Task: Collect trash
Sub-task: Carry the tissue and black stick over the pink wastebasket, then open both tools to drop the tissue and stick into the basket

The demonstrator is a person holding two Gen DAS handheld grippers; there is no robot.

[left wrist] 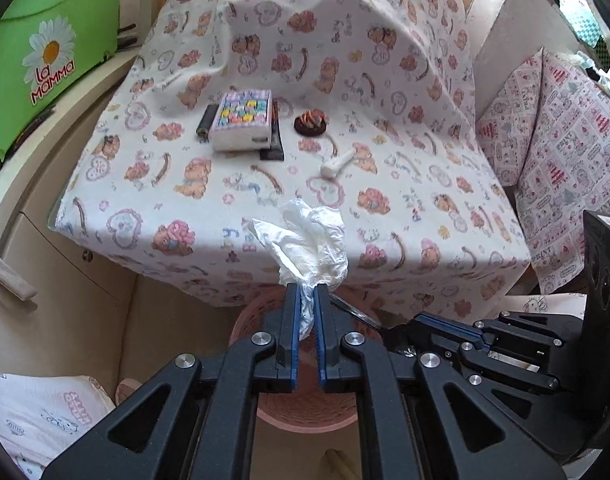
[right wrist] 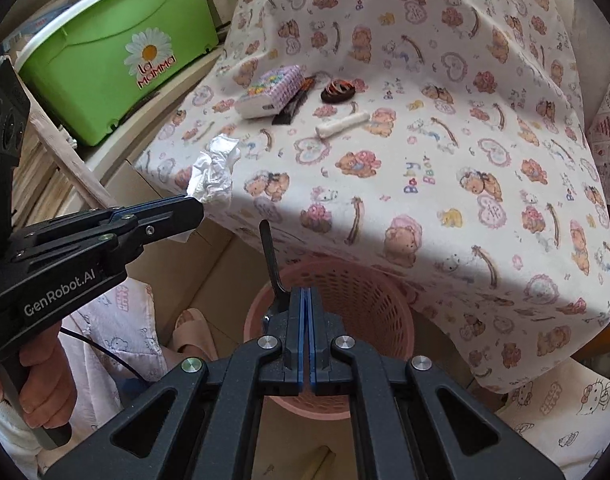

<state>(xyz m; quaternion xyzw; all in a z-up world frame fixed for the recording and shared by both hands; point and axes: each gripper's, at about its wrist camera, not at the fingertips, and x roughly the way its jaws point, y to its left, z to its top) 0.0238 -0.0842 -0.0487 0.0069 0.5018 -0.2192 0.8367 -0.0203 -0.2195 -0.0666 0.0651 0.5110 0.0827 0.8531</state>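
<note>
My left gripper [left wrist: 307,292] is shut on a crumpled white plastic wrapper [left wrist: 309,240], held over the near edge of the cloth-covered table [left wrist: 405,208]. The right wrist view shows that gripper [right wrist: 197,204] side-on with the wrapper [right wrist: 215,168] sticking out past its tips. My right gripper [right wrist: 307,292] is shut, and a thin black stick [right wrist: 271,256] juts up and left from its tips. It hangs just above a pink mesh basket [right wrist: 357,292] on the floor. That basket [left wrist: 289,412] also lies under my left fingers, mostly hidden by them.
On the table lie a pastel box [left wrist: 243,120] on flat black items, a black lighter [left wrist: 205,122], a brown round piece [left wrist: 311,122] and a white roll [left wrist: 337,166]. A green bin [right wrist: 105,68] stands left, printed pillows [left wrist: 545,152] right. A slippered foot [right wrist: 193,332] is beside the basket.
</note>
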